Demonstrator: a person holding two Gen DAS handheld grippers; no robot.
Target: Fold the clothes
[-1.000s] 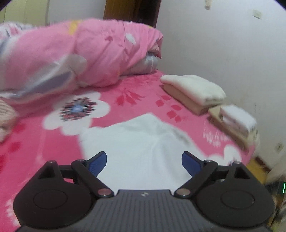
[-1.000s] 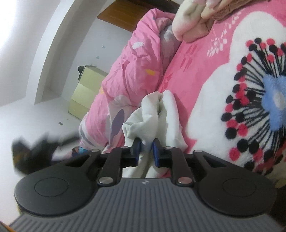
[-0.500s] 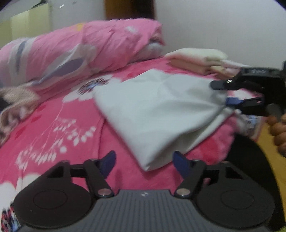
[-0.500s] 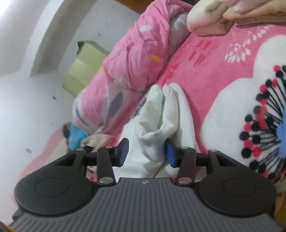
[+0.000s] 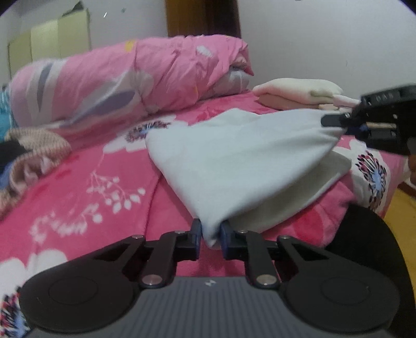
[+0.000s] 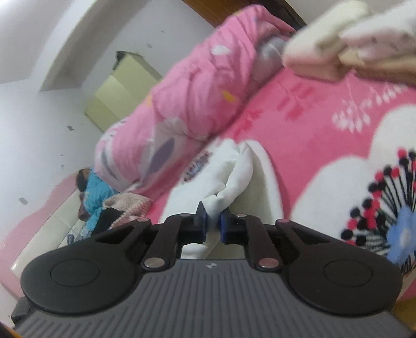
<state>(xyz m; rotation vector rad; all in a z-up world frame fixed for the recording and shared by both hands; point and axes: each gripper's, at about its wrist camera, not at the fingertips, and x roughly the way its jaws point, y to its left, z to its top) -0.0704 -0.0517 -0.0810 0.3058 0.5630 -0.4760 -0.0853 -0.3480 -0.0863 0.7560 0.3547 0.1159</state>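
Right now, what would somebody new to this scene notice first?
Probably the pale white cloth garment stretched over the pink flowered bedspread, one corner pinched by the left tool and another by the right tool. Behind it lies a rolled pink quilt, with a stack of folded cream clothes beside it.

plain white walls (image 5: 325, 39), pale yellow-green cabinet (image 5: 52, 44) in the corner, dark wood door (image 5: 202, 18), pink floral bed (image 5: 78, 182), yellowish floor (image 5: 401, 208)

No legible text, label, brand or number anywhere in either view.
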